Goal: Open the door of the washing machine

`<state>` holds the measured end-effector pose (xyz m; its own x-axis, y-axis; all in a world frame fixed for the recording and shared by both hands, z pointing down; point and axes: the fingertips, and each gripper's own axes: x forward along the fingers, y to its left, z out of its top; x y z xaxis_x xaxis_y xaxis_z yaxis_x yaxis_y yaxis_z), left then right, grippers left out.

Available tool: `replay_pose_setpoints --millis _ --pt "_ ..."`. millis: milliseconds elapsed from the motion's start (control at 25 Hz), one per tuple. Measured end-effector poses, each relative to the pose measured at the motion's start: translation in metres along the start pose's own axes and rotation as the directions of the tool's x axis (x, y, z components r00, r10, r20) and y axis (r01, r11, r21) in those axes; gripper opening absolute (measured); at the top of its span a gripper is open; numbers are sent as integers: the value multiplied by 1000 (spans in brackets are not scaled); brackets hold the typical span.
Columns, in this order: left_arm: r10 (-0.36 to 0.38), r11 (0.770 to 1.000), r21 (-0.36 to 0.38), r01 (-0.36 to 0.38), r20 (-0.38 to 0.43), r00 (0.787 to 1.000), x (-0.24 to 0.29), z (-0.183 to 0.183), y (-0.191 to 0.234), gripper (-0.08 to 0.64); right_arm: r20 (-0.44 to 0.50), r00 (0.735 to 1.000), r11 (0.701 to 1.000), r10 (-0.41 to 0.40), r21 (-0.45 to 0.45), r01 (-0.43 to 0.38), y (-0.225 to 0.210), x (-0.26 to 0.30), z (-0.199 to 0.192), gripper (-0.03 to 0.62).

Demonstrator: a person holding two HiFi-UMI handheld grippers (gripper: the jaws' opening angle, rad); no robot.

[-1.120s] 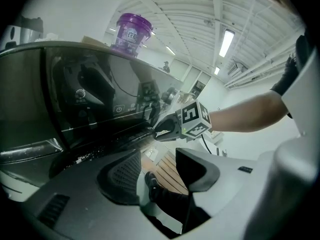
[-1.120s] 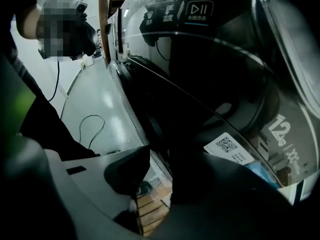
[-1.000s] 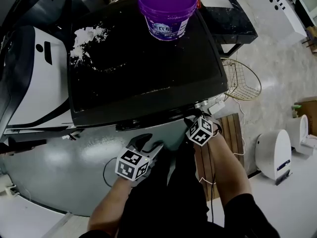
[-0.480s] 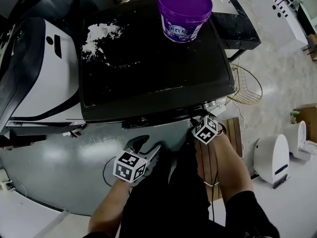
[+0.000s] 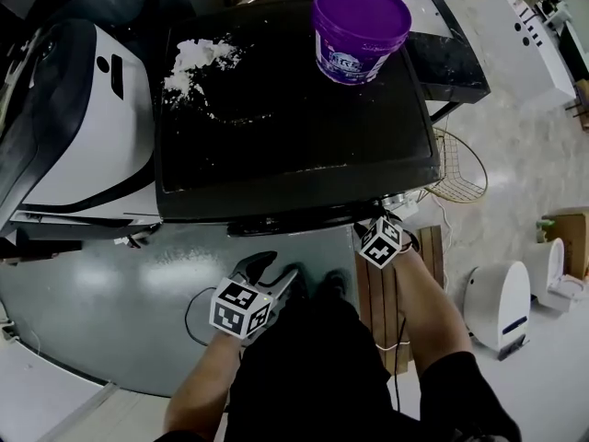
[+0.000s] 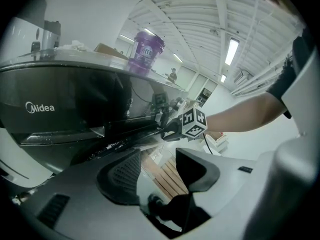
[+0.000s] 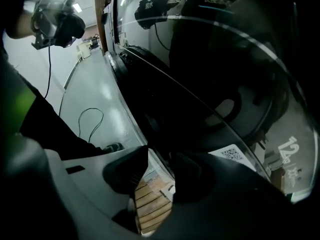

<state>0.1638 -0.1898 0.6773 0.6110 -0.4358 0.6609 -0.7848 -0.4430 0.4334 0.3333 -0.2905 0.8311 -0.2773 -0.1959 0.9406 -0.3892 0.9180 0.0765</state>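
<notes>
Your right gripper (image 7: 155, 176) stays at the rim of the door (image 7: 210, 99), jaws opening around it; left gripper (image 6: 157, 171) spread, empty; purple bucket (image 5: 361, 30) lidded (contents hidden)

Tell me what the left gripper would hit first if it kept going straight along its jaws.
Most likely the wooden slatted board: it fills the gap between the left gripper's open jaws, and nothing nearer shows in that line. How far off it lies is unclear from this view.
</notes>
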Motion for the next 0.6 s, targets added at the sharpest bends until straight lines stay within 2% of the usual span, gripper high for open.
replay_pose_setpoints --millis 320,400,480,600 --pt "24 997 -79 -15 116 993 4 2 -36 226 19 999 998 -48 35 47 5 -7 -7 140" --pt "55 995 -87 -44 127 990 -1 0 -38 225 30 999 999 26 26 -27 21 -12 -17 133" --pt "87 992 -104 -74 127 988 -8 -6 -38 222 44 993 994 112 12 -112 61 -15 -33 123" --pt "109 988 -123 -95 110 988 -10 -18 -47 221 23 988 989 149 -1 -150 117 -16 -61 133"
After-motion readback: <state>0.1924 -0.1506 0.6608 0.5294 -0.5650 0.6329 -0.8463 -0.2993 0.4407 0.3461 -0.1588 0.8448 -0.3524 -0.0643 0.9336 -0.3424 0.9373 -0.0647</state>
